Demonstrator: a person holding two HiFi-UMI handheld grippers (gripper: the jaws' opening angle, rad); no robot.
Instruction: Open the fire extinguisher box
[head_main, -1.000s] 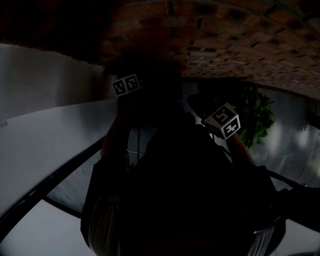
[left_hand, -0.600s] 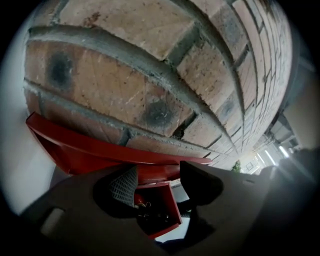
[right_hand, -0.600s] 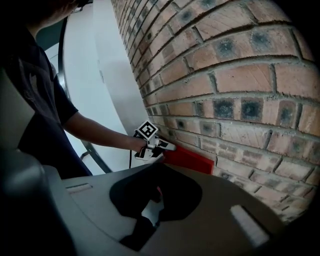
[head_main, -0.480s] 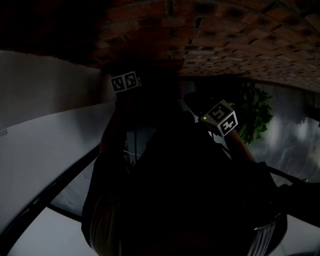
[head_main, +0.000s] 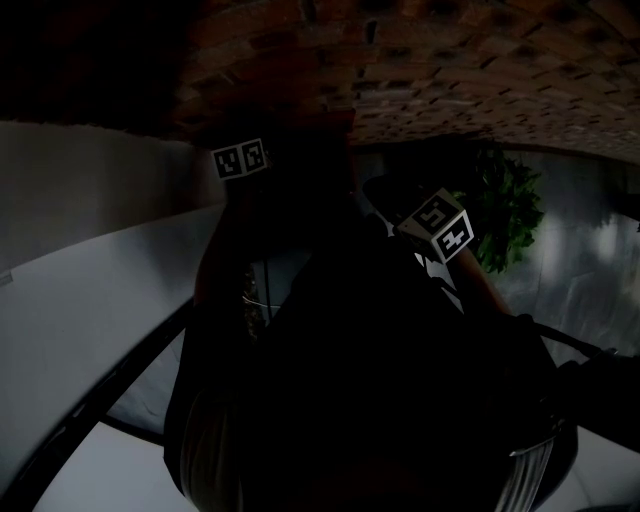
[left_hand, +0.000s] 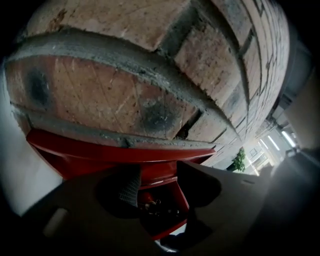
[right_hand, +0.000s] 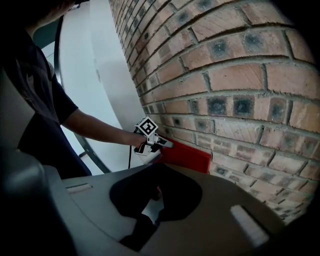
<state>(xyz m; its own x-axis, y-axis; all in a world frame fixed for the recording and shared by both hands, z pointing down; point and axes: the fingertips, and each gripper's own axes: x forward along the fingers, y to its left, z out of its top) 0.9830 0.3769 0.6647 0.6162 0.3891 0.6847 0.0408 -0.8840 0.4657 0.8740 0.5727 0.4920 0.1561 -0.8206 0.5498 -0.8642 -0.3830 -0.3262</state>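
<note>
Left gripper view: your left gripper (left_hand: 157, 197), fingers (left_hand: 131, 186) just closing yet still apart, meets the red fire extinguisher box (left_hand: 100, 155) on the brick wall (left_hand: 115, 100); your right gripper (right_hand: 155, 200) gapes empty.

The head camera looks steeply down over the person (head_main: 380, 400), who fills the dark lower frame, with the brick wall (head_main: 450, 90) arching across the top. The camera on the left tool (right_hand: 167, 144) sits close against that wall and faces up along it, the red box (left_hand: 120, 155) low in the frame. The camera on the right tool (right_hand: 152, 200) stands further back and looks along the same wall at that box and the left tool, mid-frame.
</note>
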